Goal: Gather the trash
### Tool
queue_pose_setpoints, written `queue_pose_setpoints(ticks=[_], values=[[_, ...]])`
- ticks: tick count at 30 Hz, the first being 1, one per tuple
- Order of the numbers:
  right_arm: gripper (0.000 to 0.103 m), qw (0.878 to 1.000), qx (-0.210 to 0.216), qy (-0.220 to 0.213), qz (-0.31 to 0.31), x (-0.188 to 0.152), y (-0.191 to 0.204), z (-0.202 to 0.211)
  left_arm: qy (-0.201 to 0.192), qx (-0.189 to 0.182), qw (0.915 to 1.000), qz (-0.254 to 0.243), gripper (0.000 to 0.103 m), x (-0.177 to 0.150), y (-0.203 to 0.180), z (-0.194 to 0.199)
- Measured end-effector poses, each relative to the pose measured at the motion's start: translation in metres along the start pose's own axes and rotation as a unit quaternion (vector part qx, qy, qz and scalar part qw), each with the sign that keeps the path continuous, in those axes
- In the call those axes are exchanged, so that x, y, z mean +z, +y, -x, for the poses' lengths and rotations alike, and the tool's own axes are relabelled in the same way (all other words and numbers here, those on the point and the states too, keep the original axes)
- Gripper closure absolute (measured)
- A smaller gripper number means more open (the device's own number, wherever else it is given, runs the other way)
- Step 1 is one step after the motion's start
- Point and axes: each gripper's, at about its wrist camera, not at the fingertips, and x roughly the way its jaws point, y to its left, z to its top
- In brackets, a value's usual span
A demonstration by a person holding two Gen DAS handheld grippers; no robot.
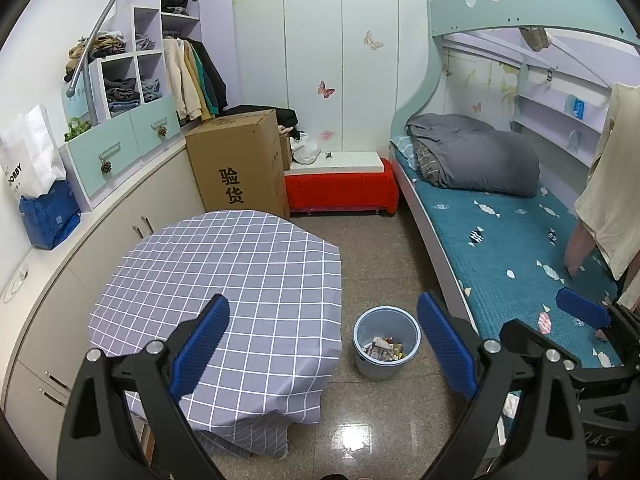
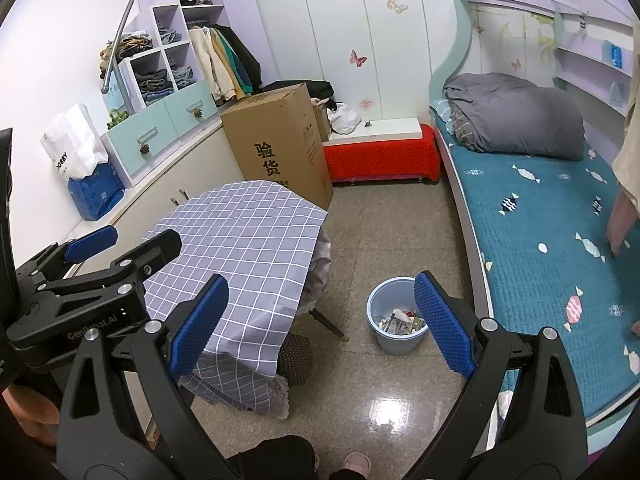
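**Both grippers idle above a bare desk, bin already part full**

The left gripper (image 1: 323, 344) hangs with its fingers (image 1: 200, 350) spread wide and nothing between them. The right gripper (image 2: 321, 322) is the same: wide apart, empty. Both are raised well above the floor (image 2: 384, 240) and look down into the room.

The bin (image 2: 376, 304) stands on the floor at about 5 o'clock in the right view, between the desk (image 2: 240, 232) and the bed (image 2: 540, 220), near both but touching neither. In it lies a heap of trash (image 2: 402, 322), crumpled paper and wrappers. In the left view the bin (image 1: 362, 330) sits at 6 o'clock, just past the desk's corner.

The desk's checked cloth looks bare in both views, and I see no loose scrap on the floor. The likely risk, then, is a wasted reach: the candy shapes on the bed cover are printed, and could be mistaken for wrappers and pinched at, dragging the cover. The real remaining trash, if any, may be out of view.

Other hazards are close together. The cloth overhangs the desk edge, and a finger that snags it could pull it off. The bin is light-looking and open; a low sweep from either gripper could tip it and spill what is collected. The floor is glossy, so a nudged bin may slide. A slippered foot (image 2: 356, 462) stands at 6 o'clock, near the bin's path.
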Motion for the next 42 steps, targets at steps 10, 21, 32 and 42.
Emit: queue_pose_setpoints(ticks=[10, 21, 32, 42], values=[[0.011, 1.000, 0.010, 0.009, 0.000, 0.001, 0.001, -0.010, 0.006, 0.010, 0.9999, 0.003, 0.010, -0.001, 0.000, -0.005], [0.011, 1.000, 0.016, 0.017, -0.021, 0.002, -0.005, -0.020, 0.007, 0.010, 0.9999, -0.001, 0.010, 0.007, -0.003, -0.015], [0.011, 0.999, 0.017, 0.036, -0.024, 0.001, -0.006, -0.030, 0.016, 0.009, 0.9997, 0.014, 0.010, 0.001, 0.000, -0.023], [0.011, 0.998, 0.024, 0.046, -0.021, 0.000, -0.004, -0.039, 0.028, 0.018, 0.9993, 0.019, 0.010, 0.000, 0.003, -0.030]])
